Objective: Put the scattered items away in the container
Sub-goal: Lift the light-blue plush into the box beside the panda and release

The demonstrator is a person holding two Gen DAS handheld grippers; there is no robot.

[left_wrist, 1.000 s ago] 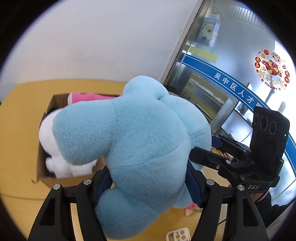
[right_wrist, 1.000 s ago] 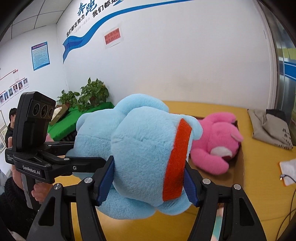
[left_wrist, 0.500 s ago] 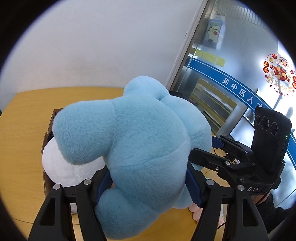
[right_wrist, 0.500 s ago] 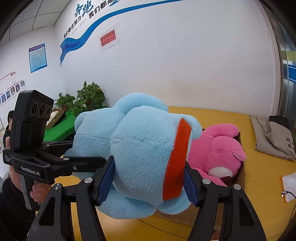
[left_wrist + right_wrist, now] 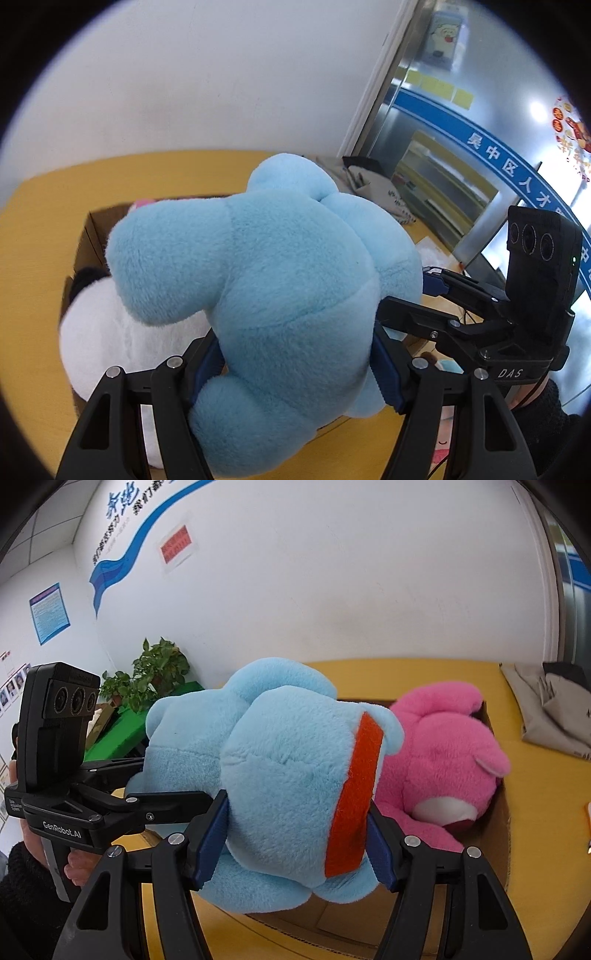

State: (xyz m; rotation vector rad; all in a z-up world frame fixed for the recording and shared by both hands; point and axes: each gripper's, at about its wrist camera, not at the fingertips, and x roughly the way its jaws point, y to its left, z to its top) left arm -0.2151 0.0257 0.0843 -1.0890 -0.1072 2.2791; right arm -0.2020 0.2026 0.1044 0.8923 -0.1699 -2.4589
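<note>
Both grippers are shut on a large light-blue plush toy (image 5: 273,295) with an orange-red band (image 5: 354,797). My left gripper (image 5: 295,365) squeezes one end, my right gripper (image 5: 295,834) the other. The toy hangs over an open cardboard box (image 5: 502,834) on the yellow table. A pink plush bear (image 5: 443,768) lies in the box on the right. A white plush (image 5: 110,332) lies in it on the left. The left gripper (image 5: 122,805) shows in the right wrist view, the right gripper (image 5: 424,291) in the left wrist view.
A grey cloth bag (image 5: 550,705) lies on the yellow table (image 5: 417,672) beyond the box. A small pink item (image 5: 443,443) lies on the table under the right gripper. Green plants (image 5: 151,675) stand by the white wall.
Both grippers have carried the blue plush forward over the box. The box, white plush and pink bear now look closer and lie partly under the toy.
</note>
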